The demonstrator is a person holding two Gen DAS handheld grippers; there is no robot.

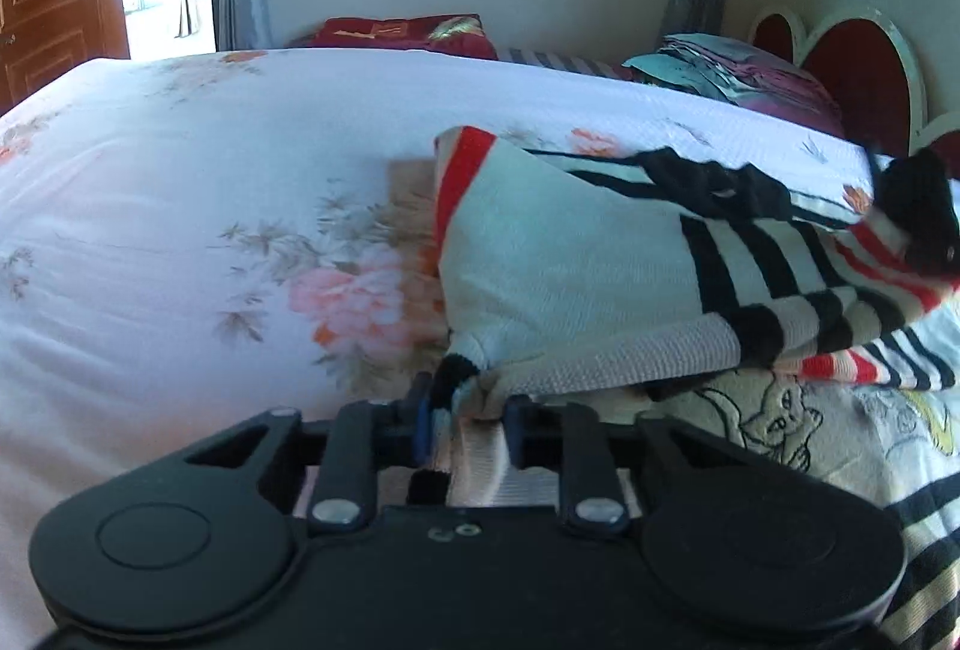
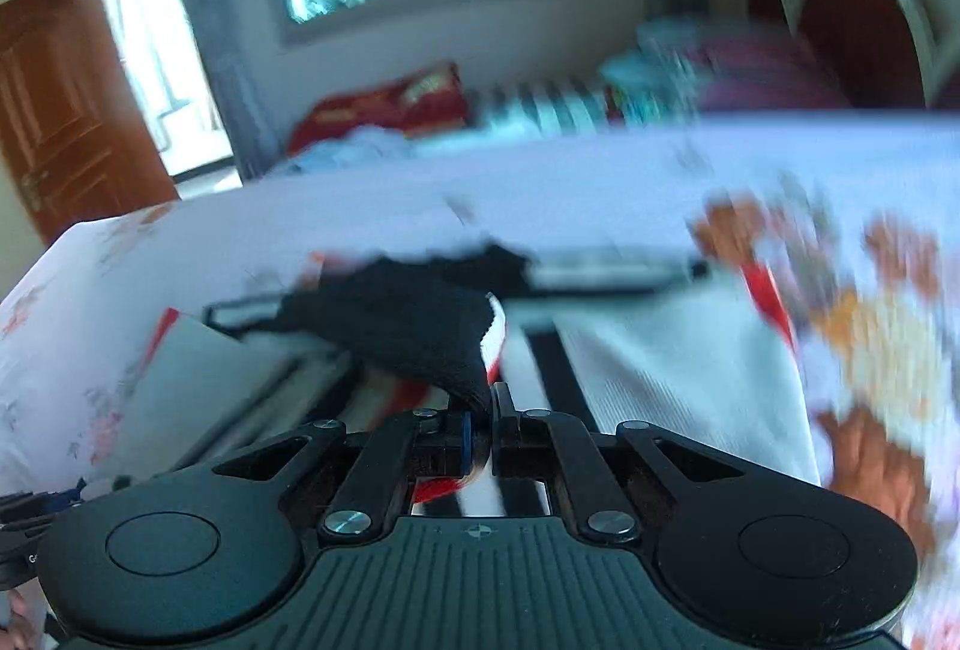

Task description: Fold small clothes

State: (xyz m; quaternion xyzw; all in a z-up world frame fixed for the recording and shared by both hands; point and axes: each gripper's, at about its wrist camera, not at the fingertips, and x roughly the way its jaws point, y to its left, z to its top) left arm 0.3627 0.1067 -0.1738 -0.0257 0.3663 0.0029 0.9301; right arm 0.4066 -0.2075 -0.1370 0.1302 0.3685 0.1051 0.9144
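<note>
**Both grippers pinch one striped garment, stretched between them over the bed**

The left gripper (image 1: pixel 465 425) is clenched on the ribbed white edge of the striped knit garment (image 1: pixel 564 266), which rises away from it, forward and to the right. The right gripper (image 2: pixel 483 425) is likewise clamped on a black-and-red trimmed edge of that garment (image 2: pixel 654 368); in the left wrist view it shows at the far right (image 1: pixel 924 224), so the cloth's long axis runs between the two holds. Beyond lies the floral bedsheet (image 1: pixel 198 206). Judging from this, the fold likely turns on bringing one held edge across to the other.
</note>
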